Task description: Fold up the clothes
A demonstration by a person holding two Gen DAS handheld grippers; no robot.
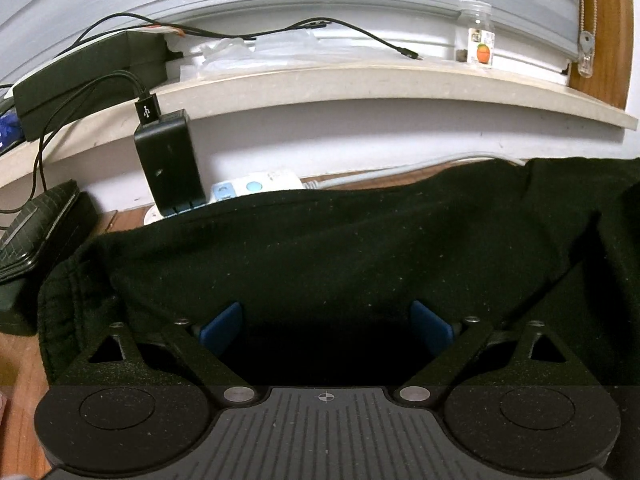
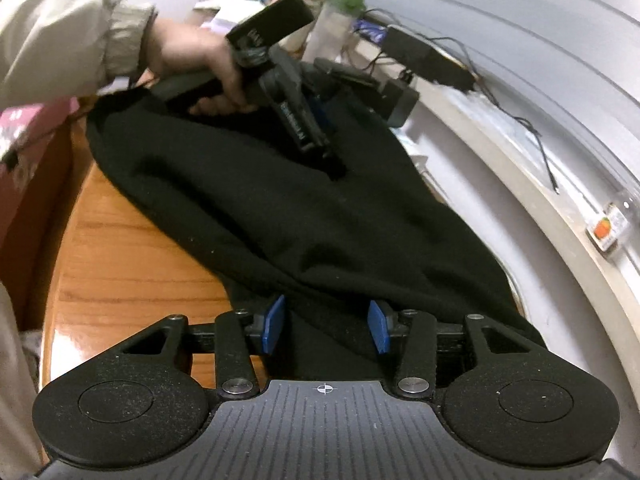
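Observation:
A black garment (image 1: 340,248) lies spread along a wooden table (image 2: 120,272), running from near to far in the right wrist view (image 2: 280,208). My left gripper (image 1: 327,328) rests low over the garment's end, its blue pads far apart and dark cloth beneath them, so it is open. In the right wrist view a hand (image 2: 192,56) holds the left gripper (image 2: 334,164) at the garment's far end. My right gripper (image 2: 327,325) is at the near end. A fold of the black cloth passes between its blue pads, whose inner faces still show.
A stone window ledge (image 1: 360,84) runs behind the table with cables and a small jar (image 1: 478,34) on it. A black charger (image 1: 170,168) sits in a white power strip (image 1: 256,188) at the garment's edge. A black case (image 1: 36,228) lies to the left and a pink box (image 2: 28,128) stands beside the table.

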